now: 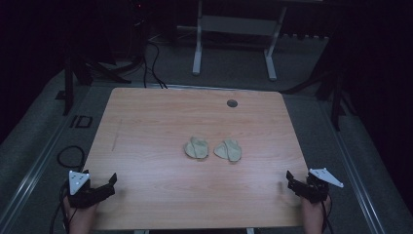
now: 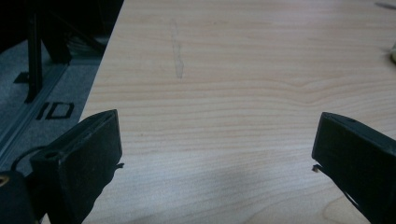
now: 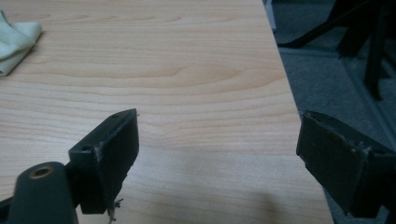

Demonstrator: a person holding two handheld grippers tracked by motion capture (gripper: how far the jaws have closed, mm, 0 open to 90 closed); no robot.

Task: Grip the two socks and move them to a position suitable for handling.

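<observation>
Two cloths (image 1: 197,147) (image 1: 229,150) lie side by side mid-tabletop (image 1: 146,126), well apart from the left claw (image 1: 111,184) and right claw (image 1: 290,181), both wide and empty.

Dim room, grey carpet floor (image 1: 302,58), white desk frame (image 1: 234,29) behind wooden table (image 1: 146,112)

Lying bare and pale across the middle, a wooden table (image 1: 146,122), carrying a faint grey streak (image 1: 116,139) near its left edge and a small dark round hole (image 1: 232,103) toward its far side. Spreading all around, a grey carpet (image 1: 234,73). Standing beyond the far edge, a white frame (image 1: 197,48) on two legs. Trailing over the carpet left of that frame, black cables (image 1: 153,63). Rising at either side, dark stand legs (image 1: 68,92). Showing on the floor at the left, the letters ID (image 1: 80,122), beside a metal rail (image 1: 39,161) running along the carpet.
</observation>
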